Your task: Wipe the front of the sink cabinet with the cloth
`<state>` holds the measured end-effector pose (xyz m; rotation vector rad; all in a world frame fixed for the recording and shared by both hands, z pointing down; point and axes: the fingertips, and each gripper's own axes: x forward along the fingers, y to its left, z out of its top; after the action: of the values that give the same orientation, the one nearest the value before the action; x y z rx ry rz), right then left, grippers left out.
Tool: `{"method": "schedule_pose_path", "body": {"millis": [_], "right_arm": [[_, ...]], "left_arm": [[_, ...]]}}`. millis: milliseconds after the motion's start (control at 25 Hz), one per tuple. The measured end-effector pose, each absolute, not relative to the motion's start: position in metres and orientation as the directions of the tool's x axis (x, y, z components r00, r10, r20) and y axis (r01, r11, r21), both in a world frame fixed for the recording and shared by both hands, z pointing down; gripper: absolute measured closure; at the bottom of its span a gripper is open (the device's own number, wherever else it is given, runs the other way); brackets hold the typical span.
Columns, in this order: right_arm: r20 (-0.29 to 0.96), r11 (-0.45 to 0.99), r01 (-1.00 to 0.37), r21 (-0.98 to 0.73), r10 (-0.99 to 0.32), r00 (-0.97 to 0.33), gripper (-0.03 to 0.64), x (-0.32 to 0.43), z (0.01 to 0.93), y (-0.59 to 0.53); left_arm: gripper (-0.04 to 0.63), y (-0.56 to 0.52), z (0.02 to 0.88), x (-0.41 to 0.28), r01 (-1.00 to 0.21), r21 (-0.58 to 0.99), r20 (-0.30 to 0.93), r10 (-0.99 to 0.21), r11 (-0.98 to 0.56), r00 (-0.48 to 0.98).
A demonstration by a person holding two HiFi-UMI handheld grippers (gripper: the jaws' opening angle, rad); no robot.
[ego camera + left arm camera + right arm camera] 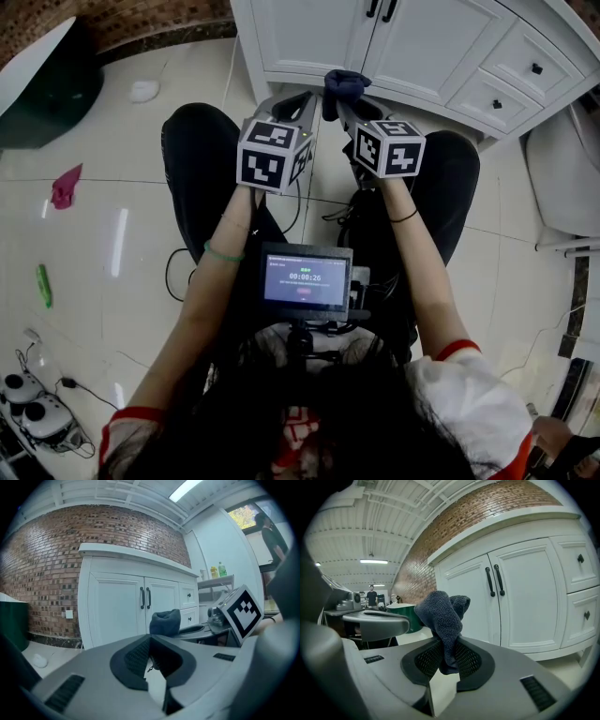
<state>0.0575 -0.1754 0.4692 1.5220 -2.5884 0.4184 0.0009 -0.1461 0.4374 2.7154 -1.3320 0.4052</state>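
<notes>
Status: set-up stage, wiping not started as far as I can judge.

- Right gripper (pixel 447 656): jaws clamped on the lower end of a dark blue-grey terry cloth (pixel 443 616). The rest of the cloth stands bunched above the jaw tips.
- Left gripper (pixel 151 638): jaw tips pressed together with nothing between them. It is level with the right gripper and just beside it.
- Head view: the cloth (pixel 342 89) sits top centre of the frame, just below the double doors of the white panelled wooden sink cabinet (pixel 412 42). It looks near the door front but apart from it; no contact is visible in any view.
- Right gripper view: the cabinet fills the right half, with two black door handles at centre and drawers at the far right.

Done: cloth is gripped and brought up to the cabinet.
Left: press the cloth onto the doors, then sweep across doors and drawers. No damp streaks or wiped patches show on the paint, so I count the whole front as outstanding.
</notes>
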Motion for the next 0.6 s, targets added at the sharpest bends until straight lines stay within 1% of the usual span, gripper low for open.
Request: {"method": "schedule_pose_path", "body": {"millis": [240, 400, 600], "right_arm": [[0.218, 0.469, -0.860, -0.201, -0.834, -0.506, 0.555, 0.051, 0.468, -0.175], [0.194, 0.459, -0.855, -0.240, -0.841, -0.505, 0.555, 0.046, 0.465, -0.171], [0.194, 0.453, -0.856, -0.250, -0.843, -0.502, 0.555, 0.041, 0.469, -0.167]], "left_arm": [[0.558, -0.152, 0.445, -0.005, -0.812, 0.051, 0.239, -0.782, -0.582, 0.576], [0.558, -0.151, 0.445, -0.011, -0.821, 0.078, 0.197, -0.799, -0.565, 0.568], [0.558, -0.145, 0.453, -0.010, -0.814, 0.094, 0.192, -0.792, -0.573, 0.579]]}}
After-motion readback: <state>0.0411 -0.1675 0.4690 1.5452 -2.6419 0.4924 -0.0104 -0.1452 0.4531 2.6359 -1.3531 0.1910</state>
